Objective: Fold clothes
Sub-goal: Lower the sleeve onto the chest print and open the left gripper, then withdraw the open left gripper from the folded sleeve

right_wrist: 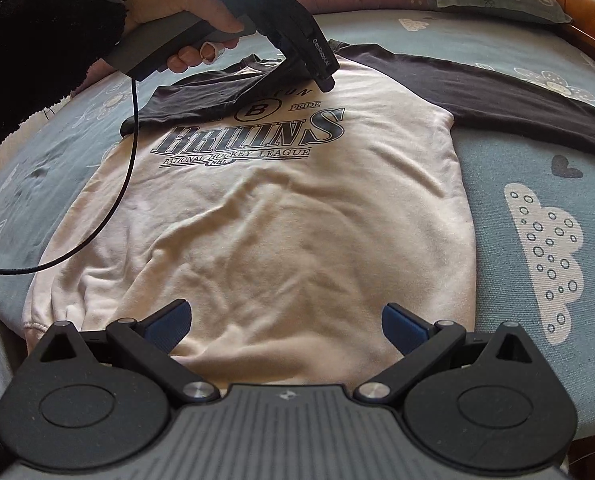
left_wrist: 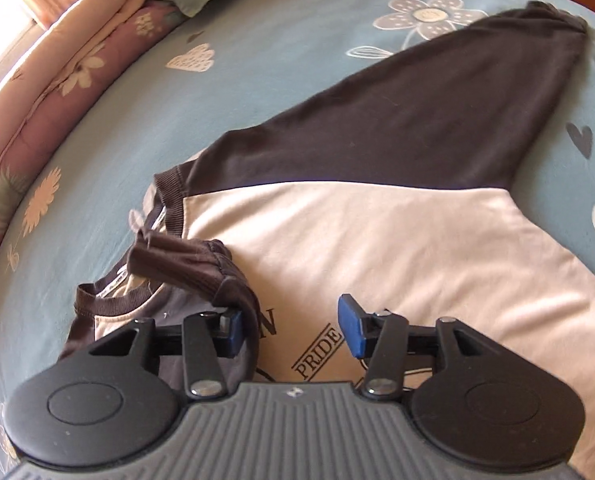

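Both claws apart: right claw (right_wrist: 285, 326) over hem, left claw (left_wrist: 293, 330) by cuff, cream/dk-sleeve sweatshirt (right_wrist: 273, 216) flat

One sweatshirt (right_wrist: 281, 220), two tools (right_wrist: 285, 328).

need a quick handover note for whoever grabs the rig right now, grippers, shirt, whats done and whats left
Left gripper: open over the chest print; the dark cuff drapes on one finger, unclamped.
Right gripper: open, empty, over the hem.
Cream sweatshirt with dark sleeves: front up, flat on the blue flower-print bed sheet.
Done: one dark sleeve folded across the chest.
Left: the other dark sleeve lies stretched out on the sheet; fold it in, then fold the body.
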### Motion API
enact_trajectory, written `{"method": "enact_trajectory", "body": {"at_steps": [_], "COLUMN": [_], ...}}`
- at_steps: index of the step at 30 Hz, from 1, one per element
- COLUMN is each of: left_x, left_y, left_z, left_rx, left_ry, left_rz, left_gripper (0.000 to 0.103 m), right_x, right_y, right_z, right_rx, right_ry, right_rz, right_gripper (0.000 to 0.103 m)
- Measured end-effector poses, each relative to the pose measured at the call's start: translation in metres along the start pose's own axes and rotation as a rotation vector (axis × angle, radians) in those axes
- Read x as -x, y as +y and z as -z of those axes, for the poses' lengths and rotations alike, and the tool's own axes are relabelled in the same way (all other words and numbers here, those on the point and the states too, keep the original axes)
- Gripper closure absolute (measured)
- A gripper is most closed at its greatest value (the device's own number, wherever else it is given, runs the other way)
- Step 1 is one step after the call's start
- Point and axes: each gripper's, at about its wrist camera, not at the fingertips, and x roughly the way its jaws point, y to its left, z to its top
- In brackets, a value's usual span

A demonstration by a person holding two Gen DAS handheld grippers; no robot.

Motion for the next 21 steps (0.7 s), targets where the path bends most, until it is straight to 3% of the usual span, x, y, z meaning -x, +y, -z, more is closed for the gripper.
{"method": "enact_trajectory", "body": {"at_steps": [5, 10, 13, 18, 21], "left_x": [0.014, 0.040, 0.057, 0.083, 0.090], "left_y": [0.032, 0.068, 0.100, 0.182, 0.209], "left_z": [0.008, 0.034, 0.063, 0.144, 0.196], "left_rx": [0.208, 0.359, 0.496, 0.898, 1.009], "left_ry": [-0.020, -0.074, -0.119, -0.211, -0.252], "left_rz": [0.131, 0.165, 0.187, 0.250, 0.187], "left_gripper": [0.046, 0.044, 0.041, 0.036, 0.034], "right_x": [0.006, 0.008, 0.010, 0.010, 0.007], "right_y": [0.001, 0.001, 0.003, 0.005, 0.006], "right_z": [0.000, -0.001, -0.003, -0.008, -0.014], "right_rx": [-0.005, -0.018, -0.019, -0.026, -0.034], "right_ry": [-0.016, -0.023, -0.028, -0.028, -0.024], "right_rz": [0.002, 0.002, -0.001, 0.009, 0.012], "right_gripper": [0.000, 0.000, 0.000, 0.000, 0.000]}}
